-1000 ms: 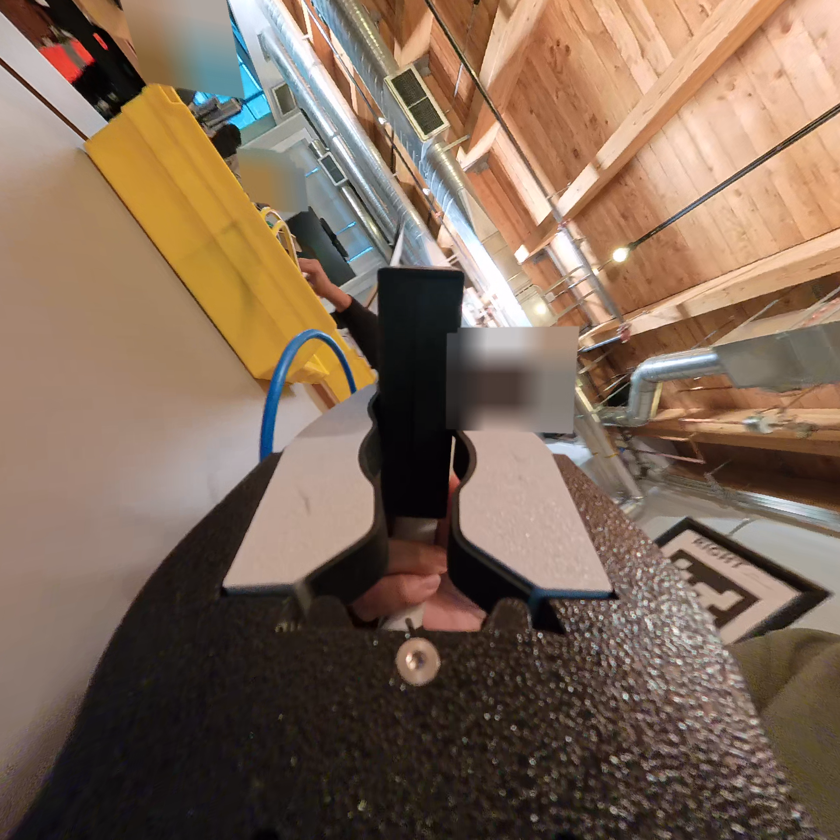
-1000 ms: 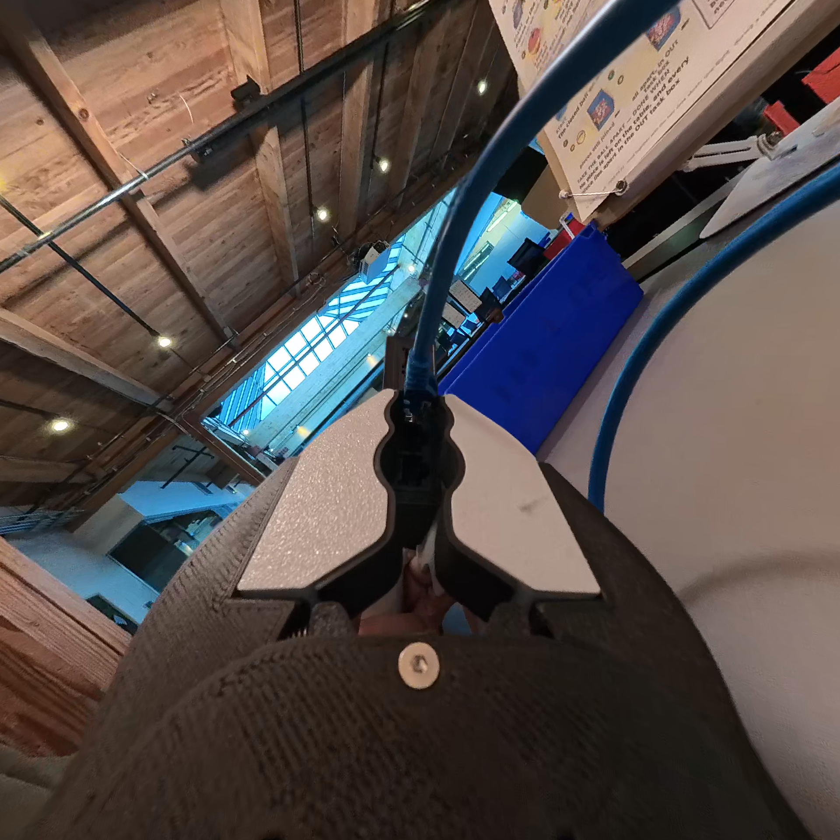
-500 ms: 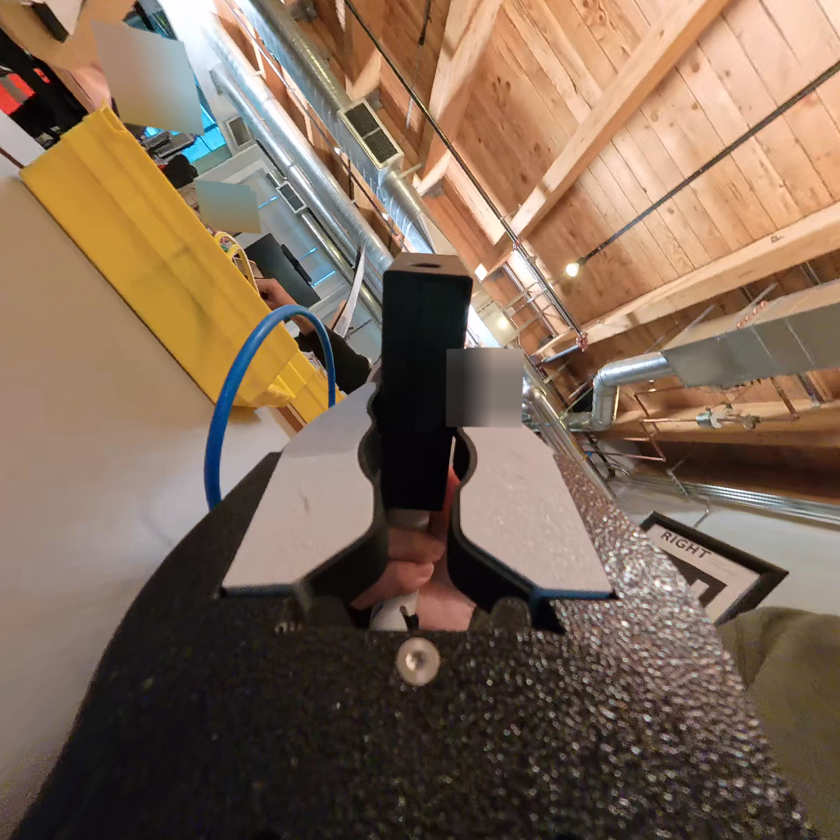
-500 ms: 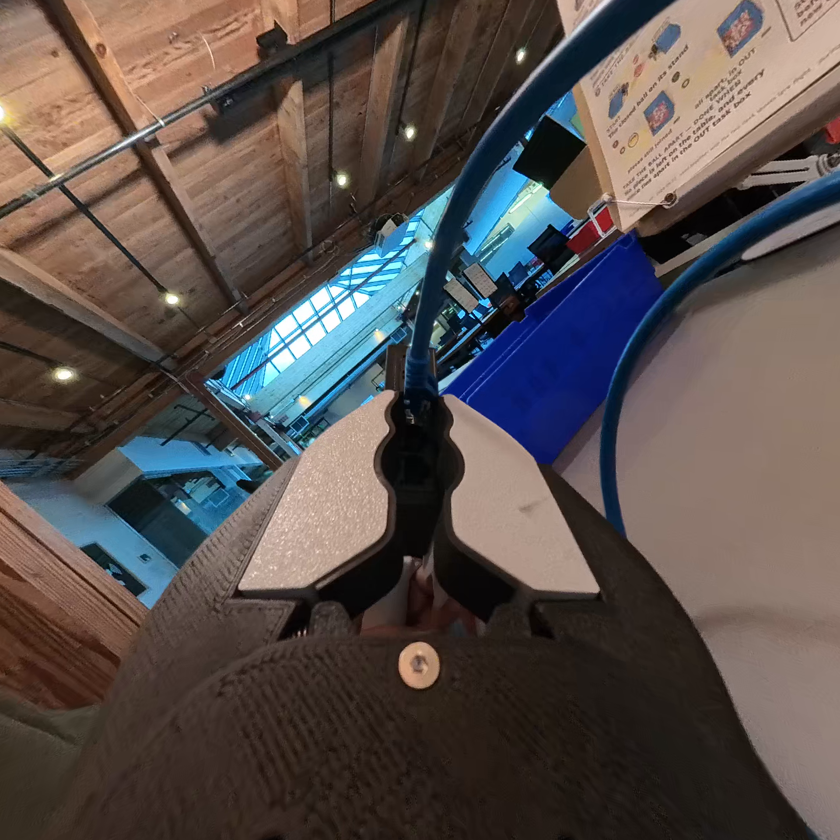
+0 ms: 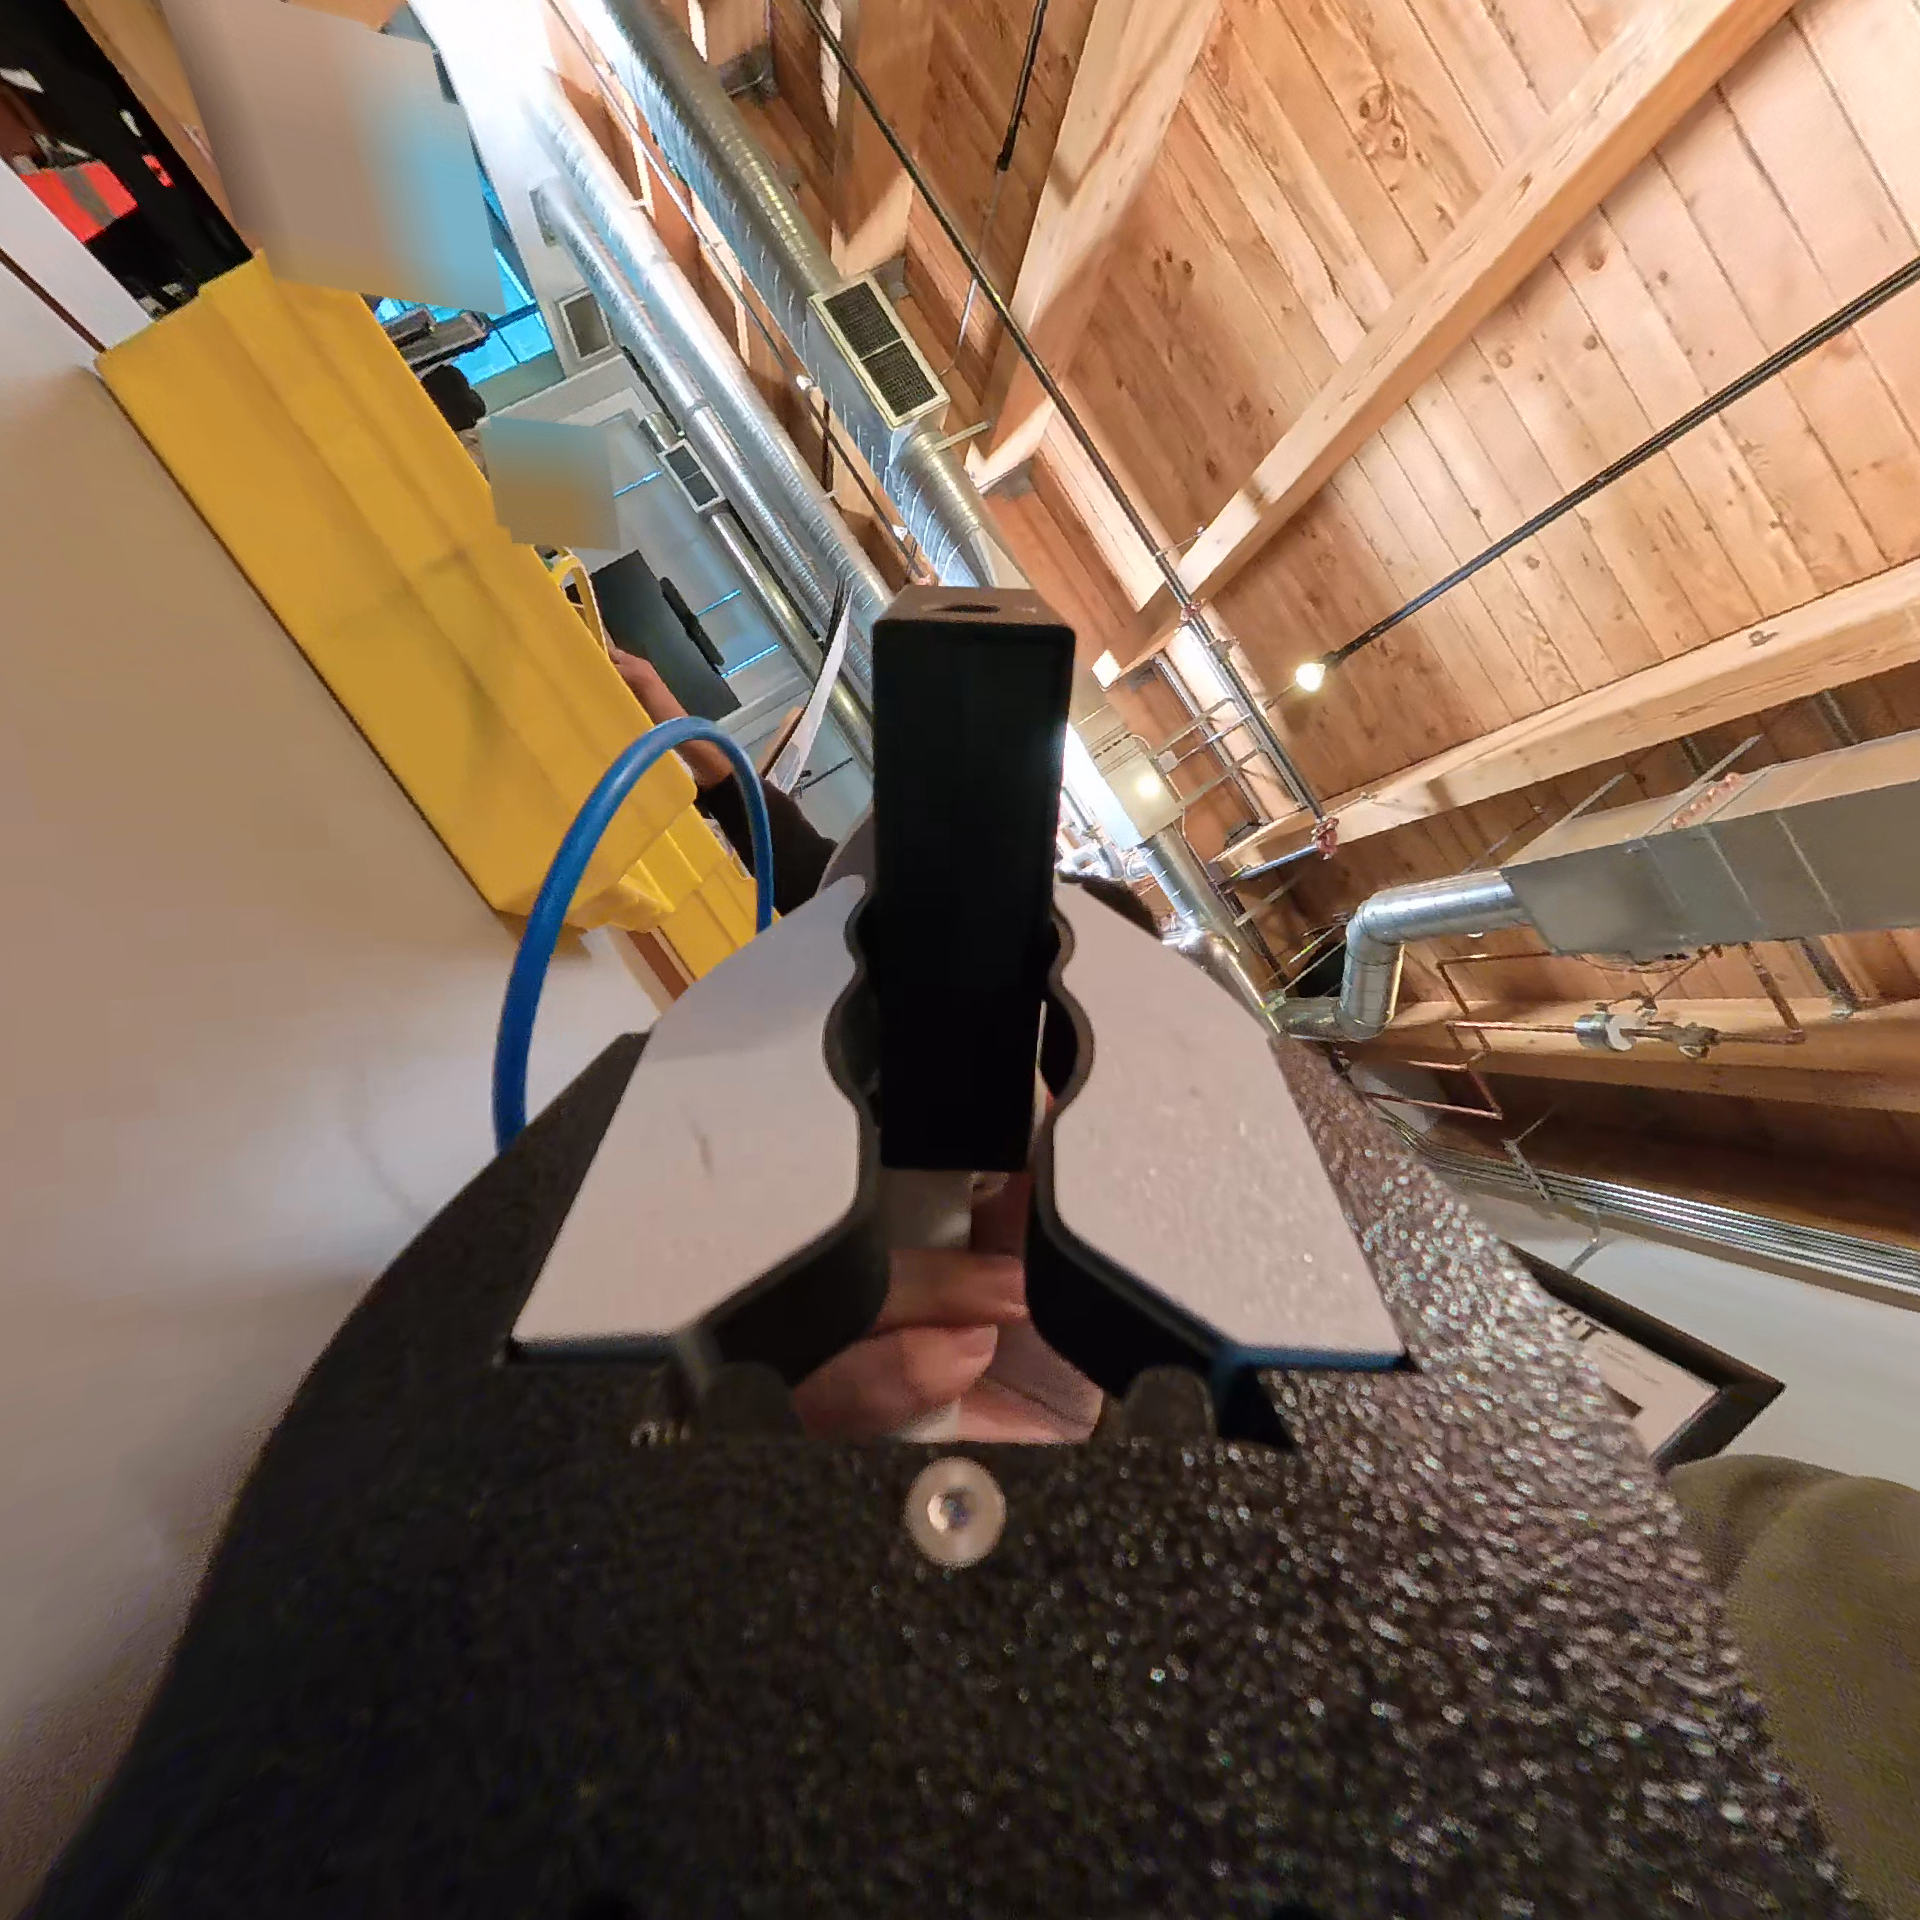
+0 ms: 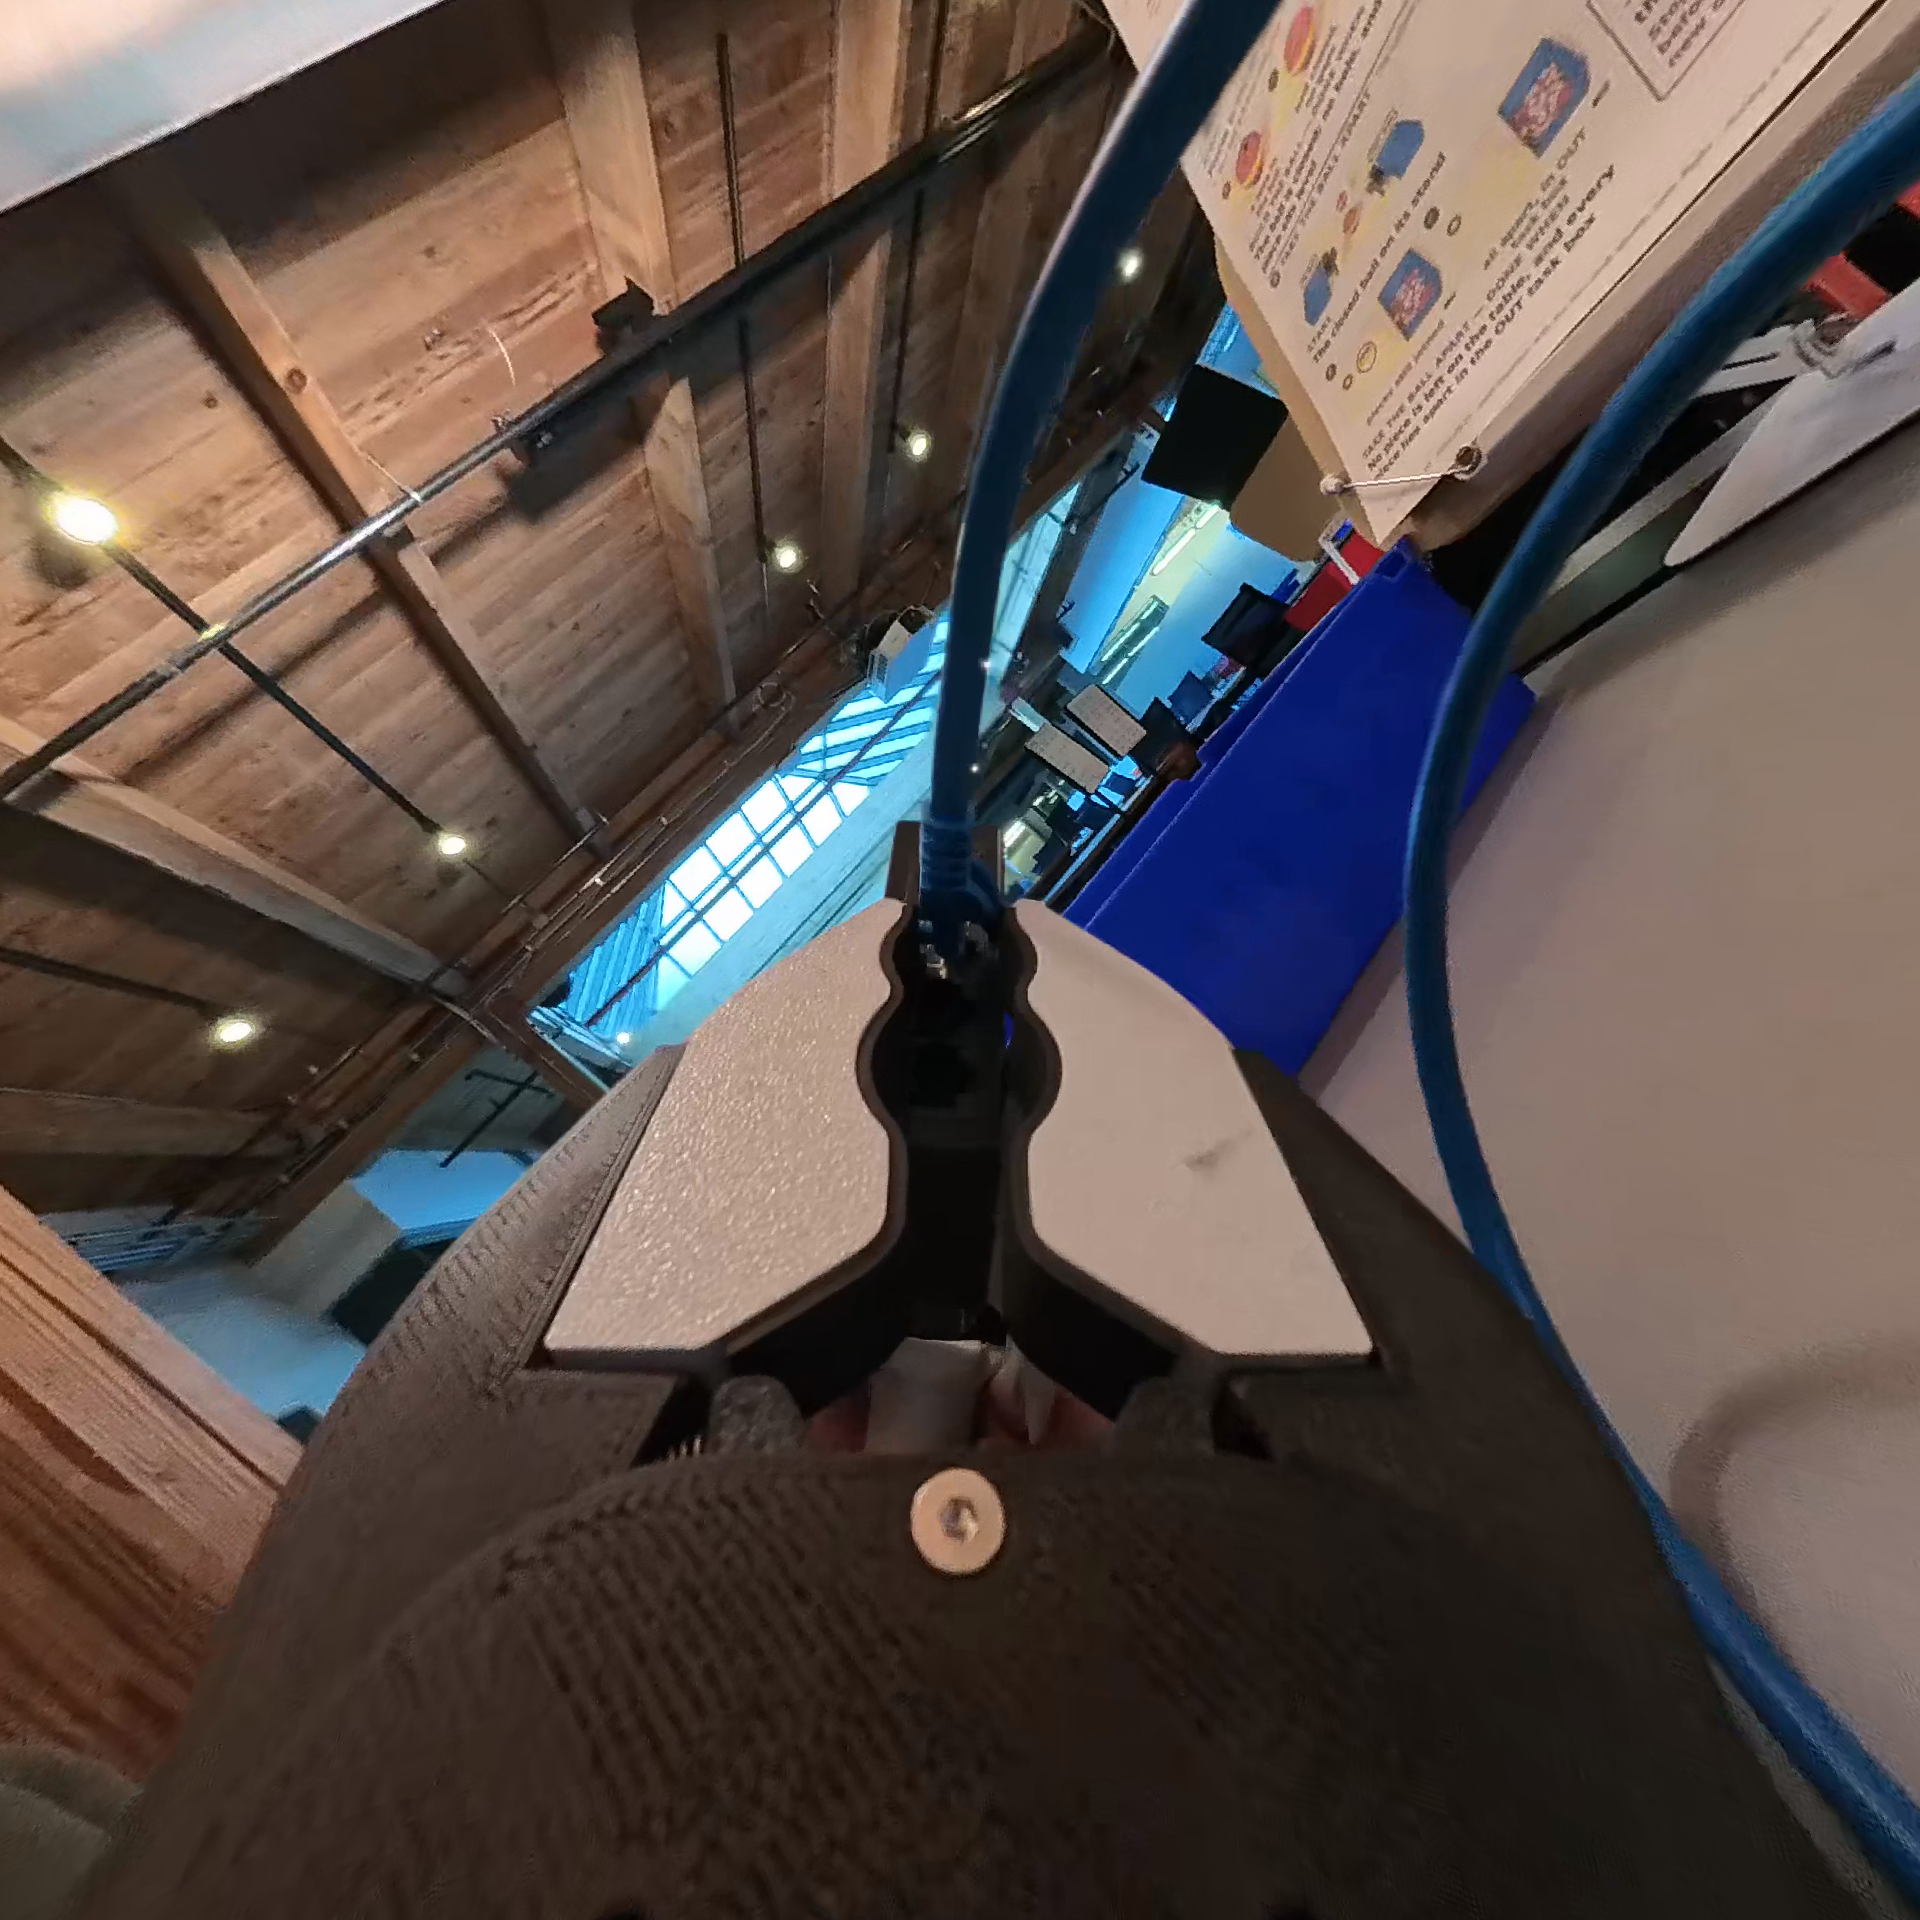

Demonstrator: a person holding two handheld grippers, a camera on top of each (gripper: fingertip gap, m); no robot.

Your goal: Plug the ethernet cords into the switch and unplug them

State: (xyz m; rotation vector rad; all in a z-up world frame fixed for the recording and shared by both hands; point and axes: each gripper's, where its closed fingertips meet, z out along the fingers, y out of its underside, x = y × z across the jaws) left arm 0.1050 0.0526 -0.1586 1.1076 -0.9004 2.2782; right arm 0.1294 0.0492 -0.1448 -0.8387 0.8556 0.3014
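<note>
Both views lit evenly, bright enough. Left wrist: warm wood ceiling (image 5: 1455, 364), one small spot lamp (image 5: 1311, 675) blown out, speckle glare on the textured black gripper body (image 5: 1403, 1507). Right wrist: ceiling darker, several point lamps (image 6: 81, 517) flaring, cold blue skylight (image 6: 748, 883). Strong fisheye bend at edges; near foreground soft.

1. Timber ceiling (image 5: 1558, 312) with beams, silver ducts (image 5: 748, 208) and spotlights (image 6: 83, 517).
2. Yellow bin (image 5: 395, 582) far left on a pale table (image 5: 156, 935).
3. Blue bin (image 6: 1299, 831) right, skylight (image 6: 748, 883) beyond.
</note>
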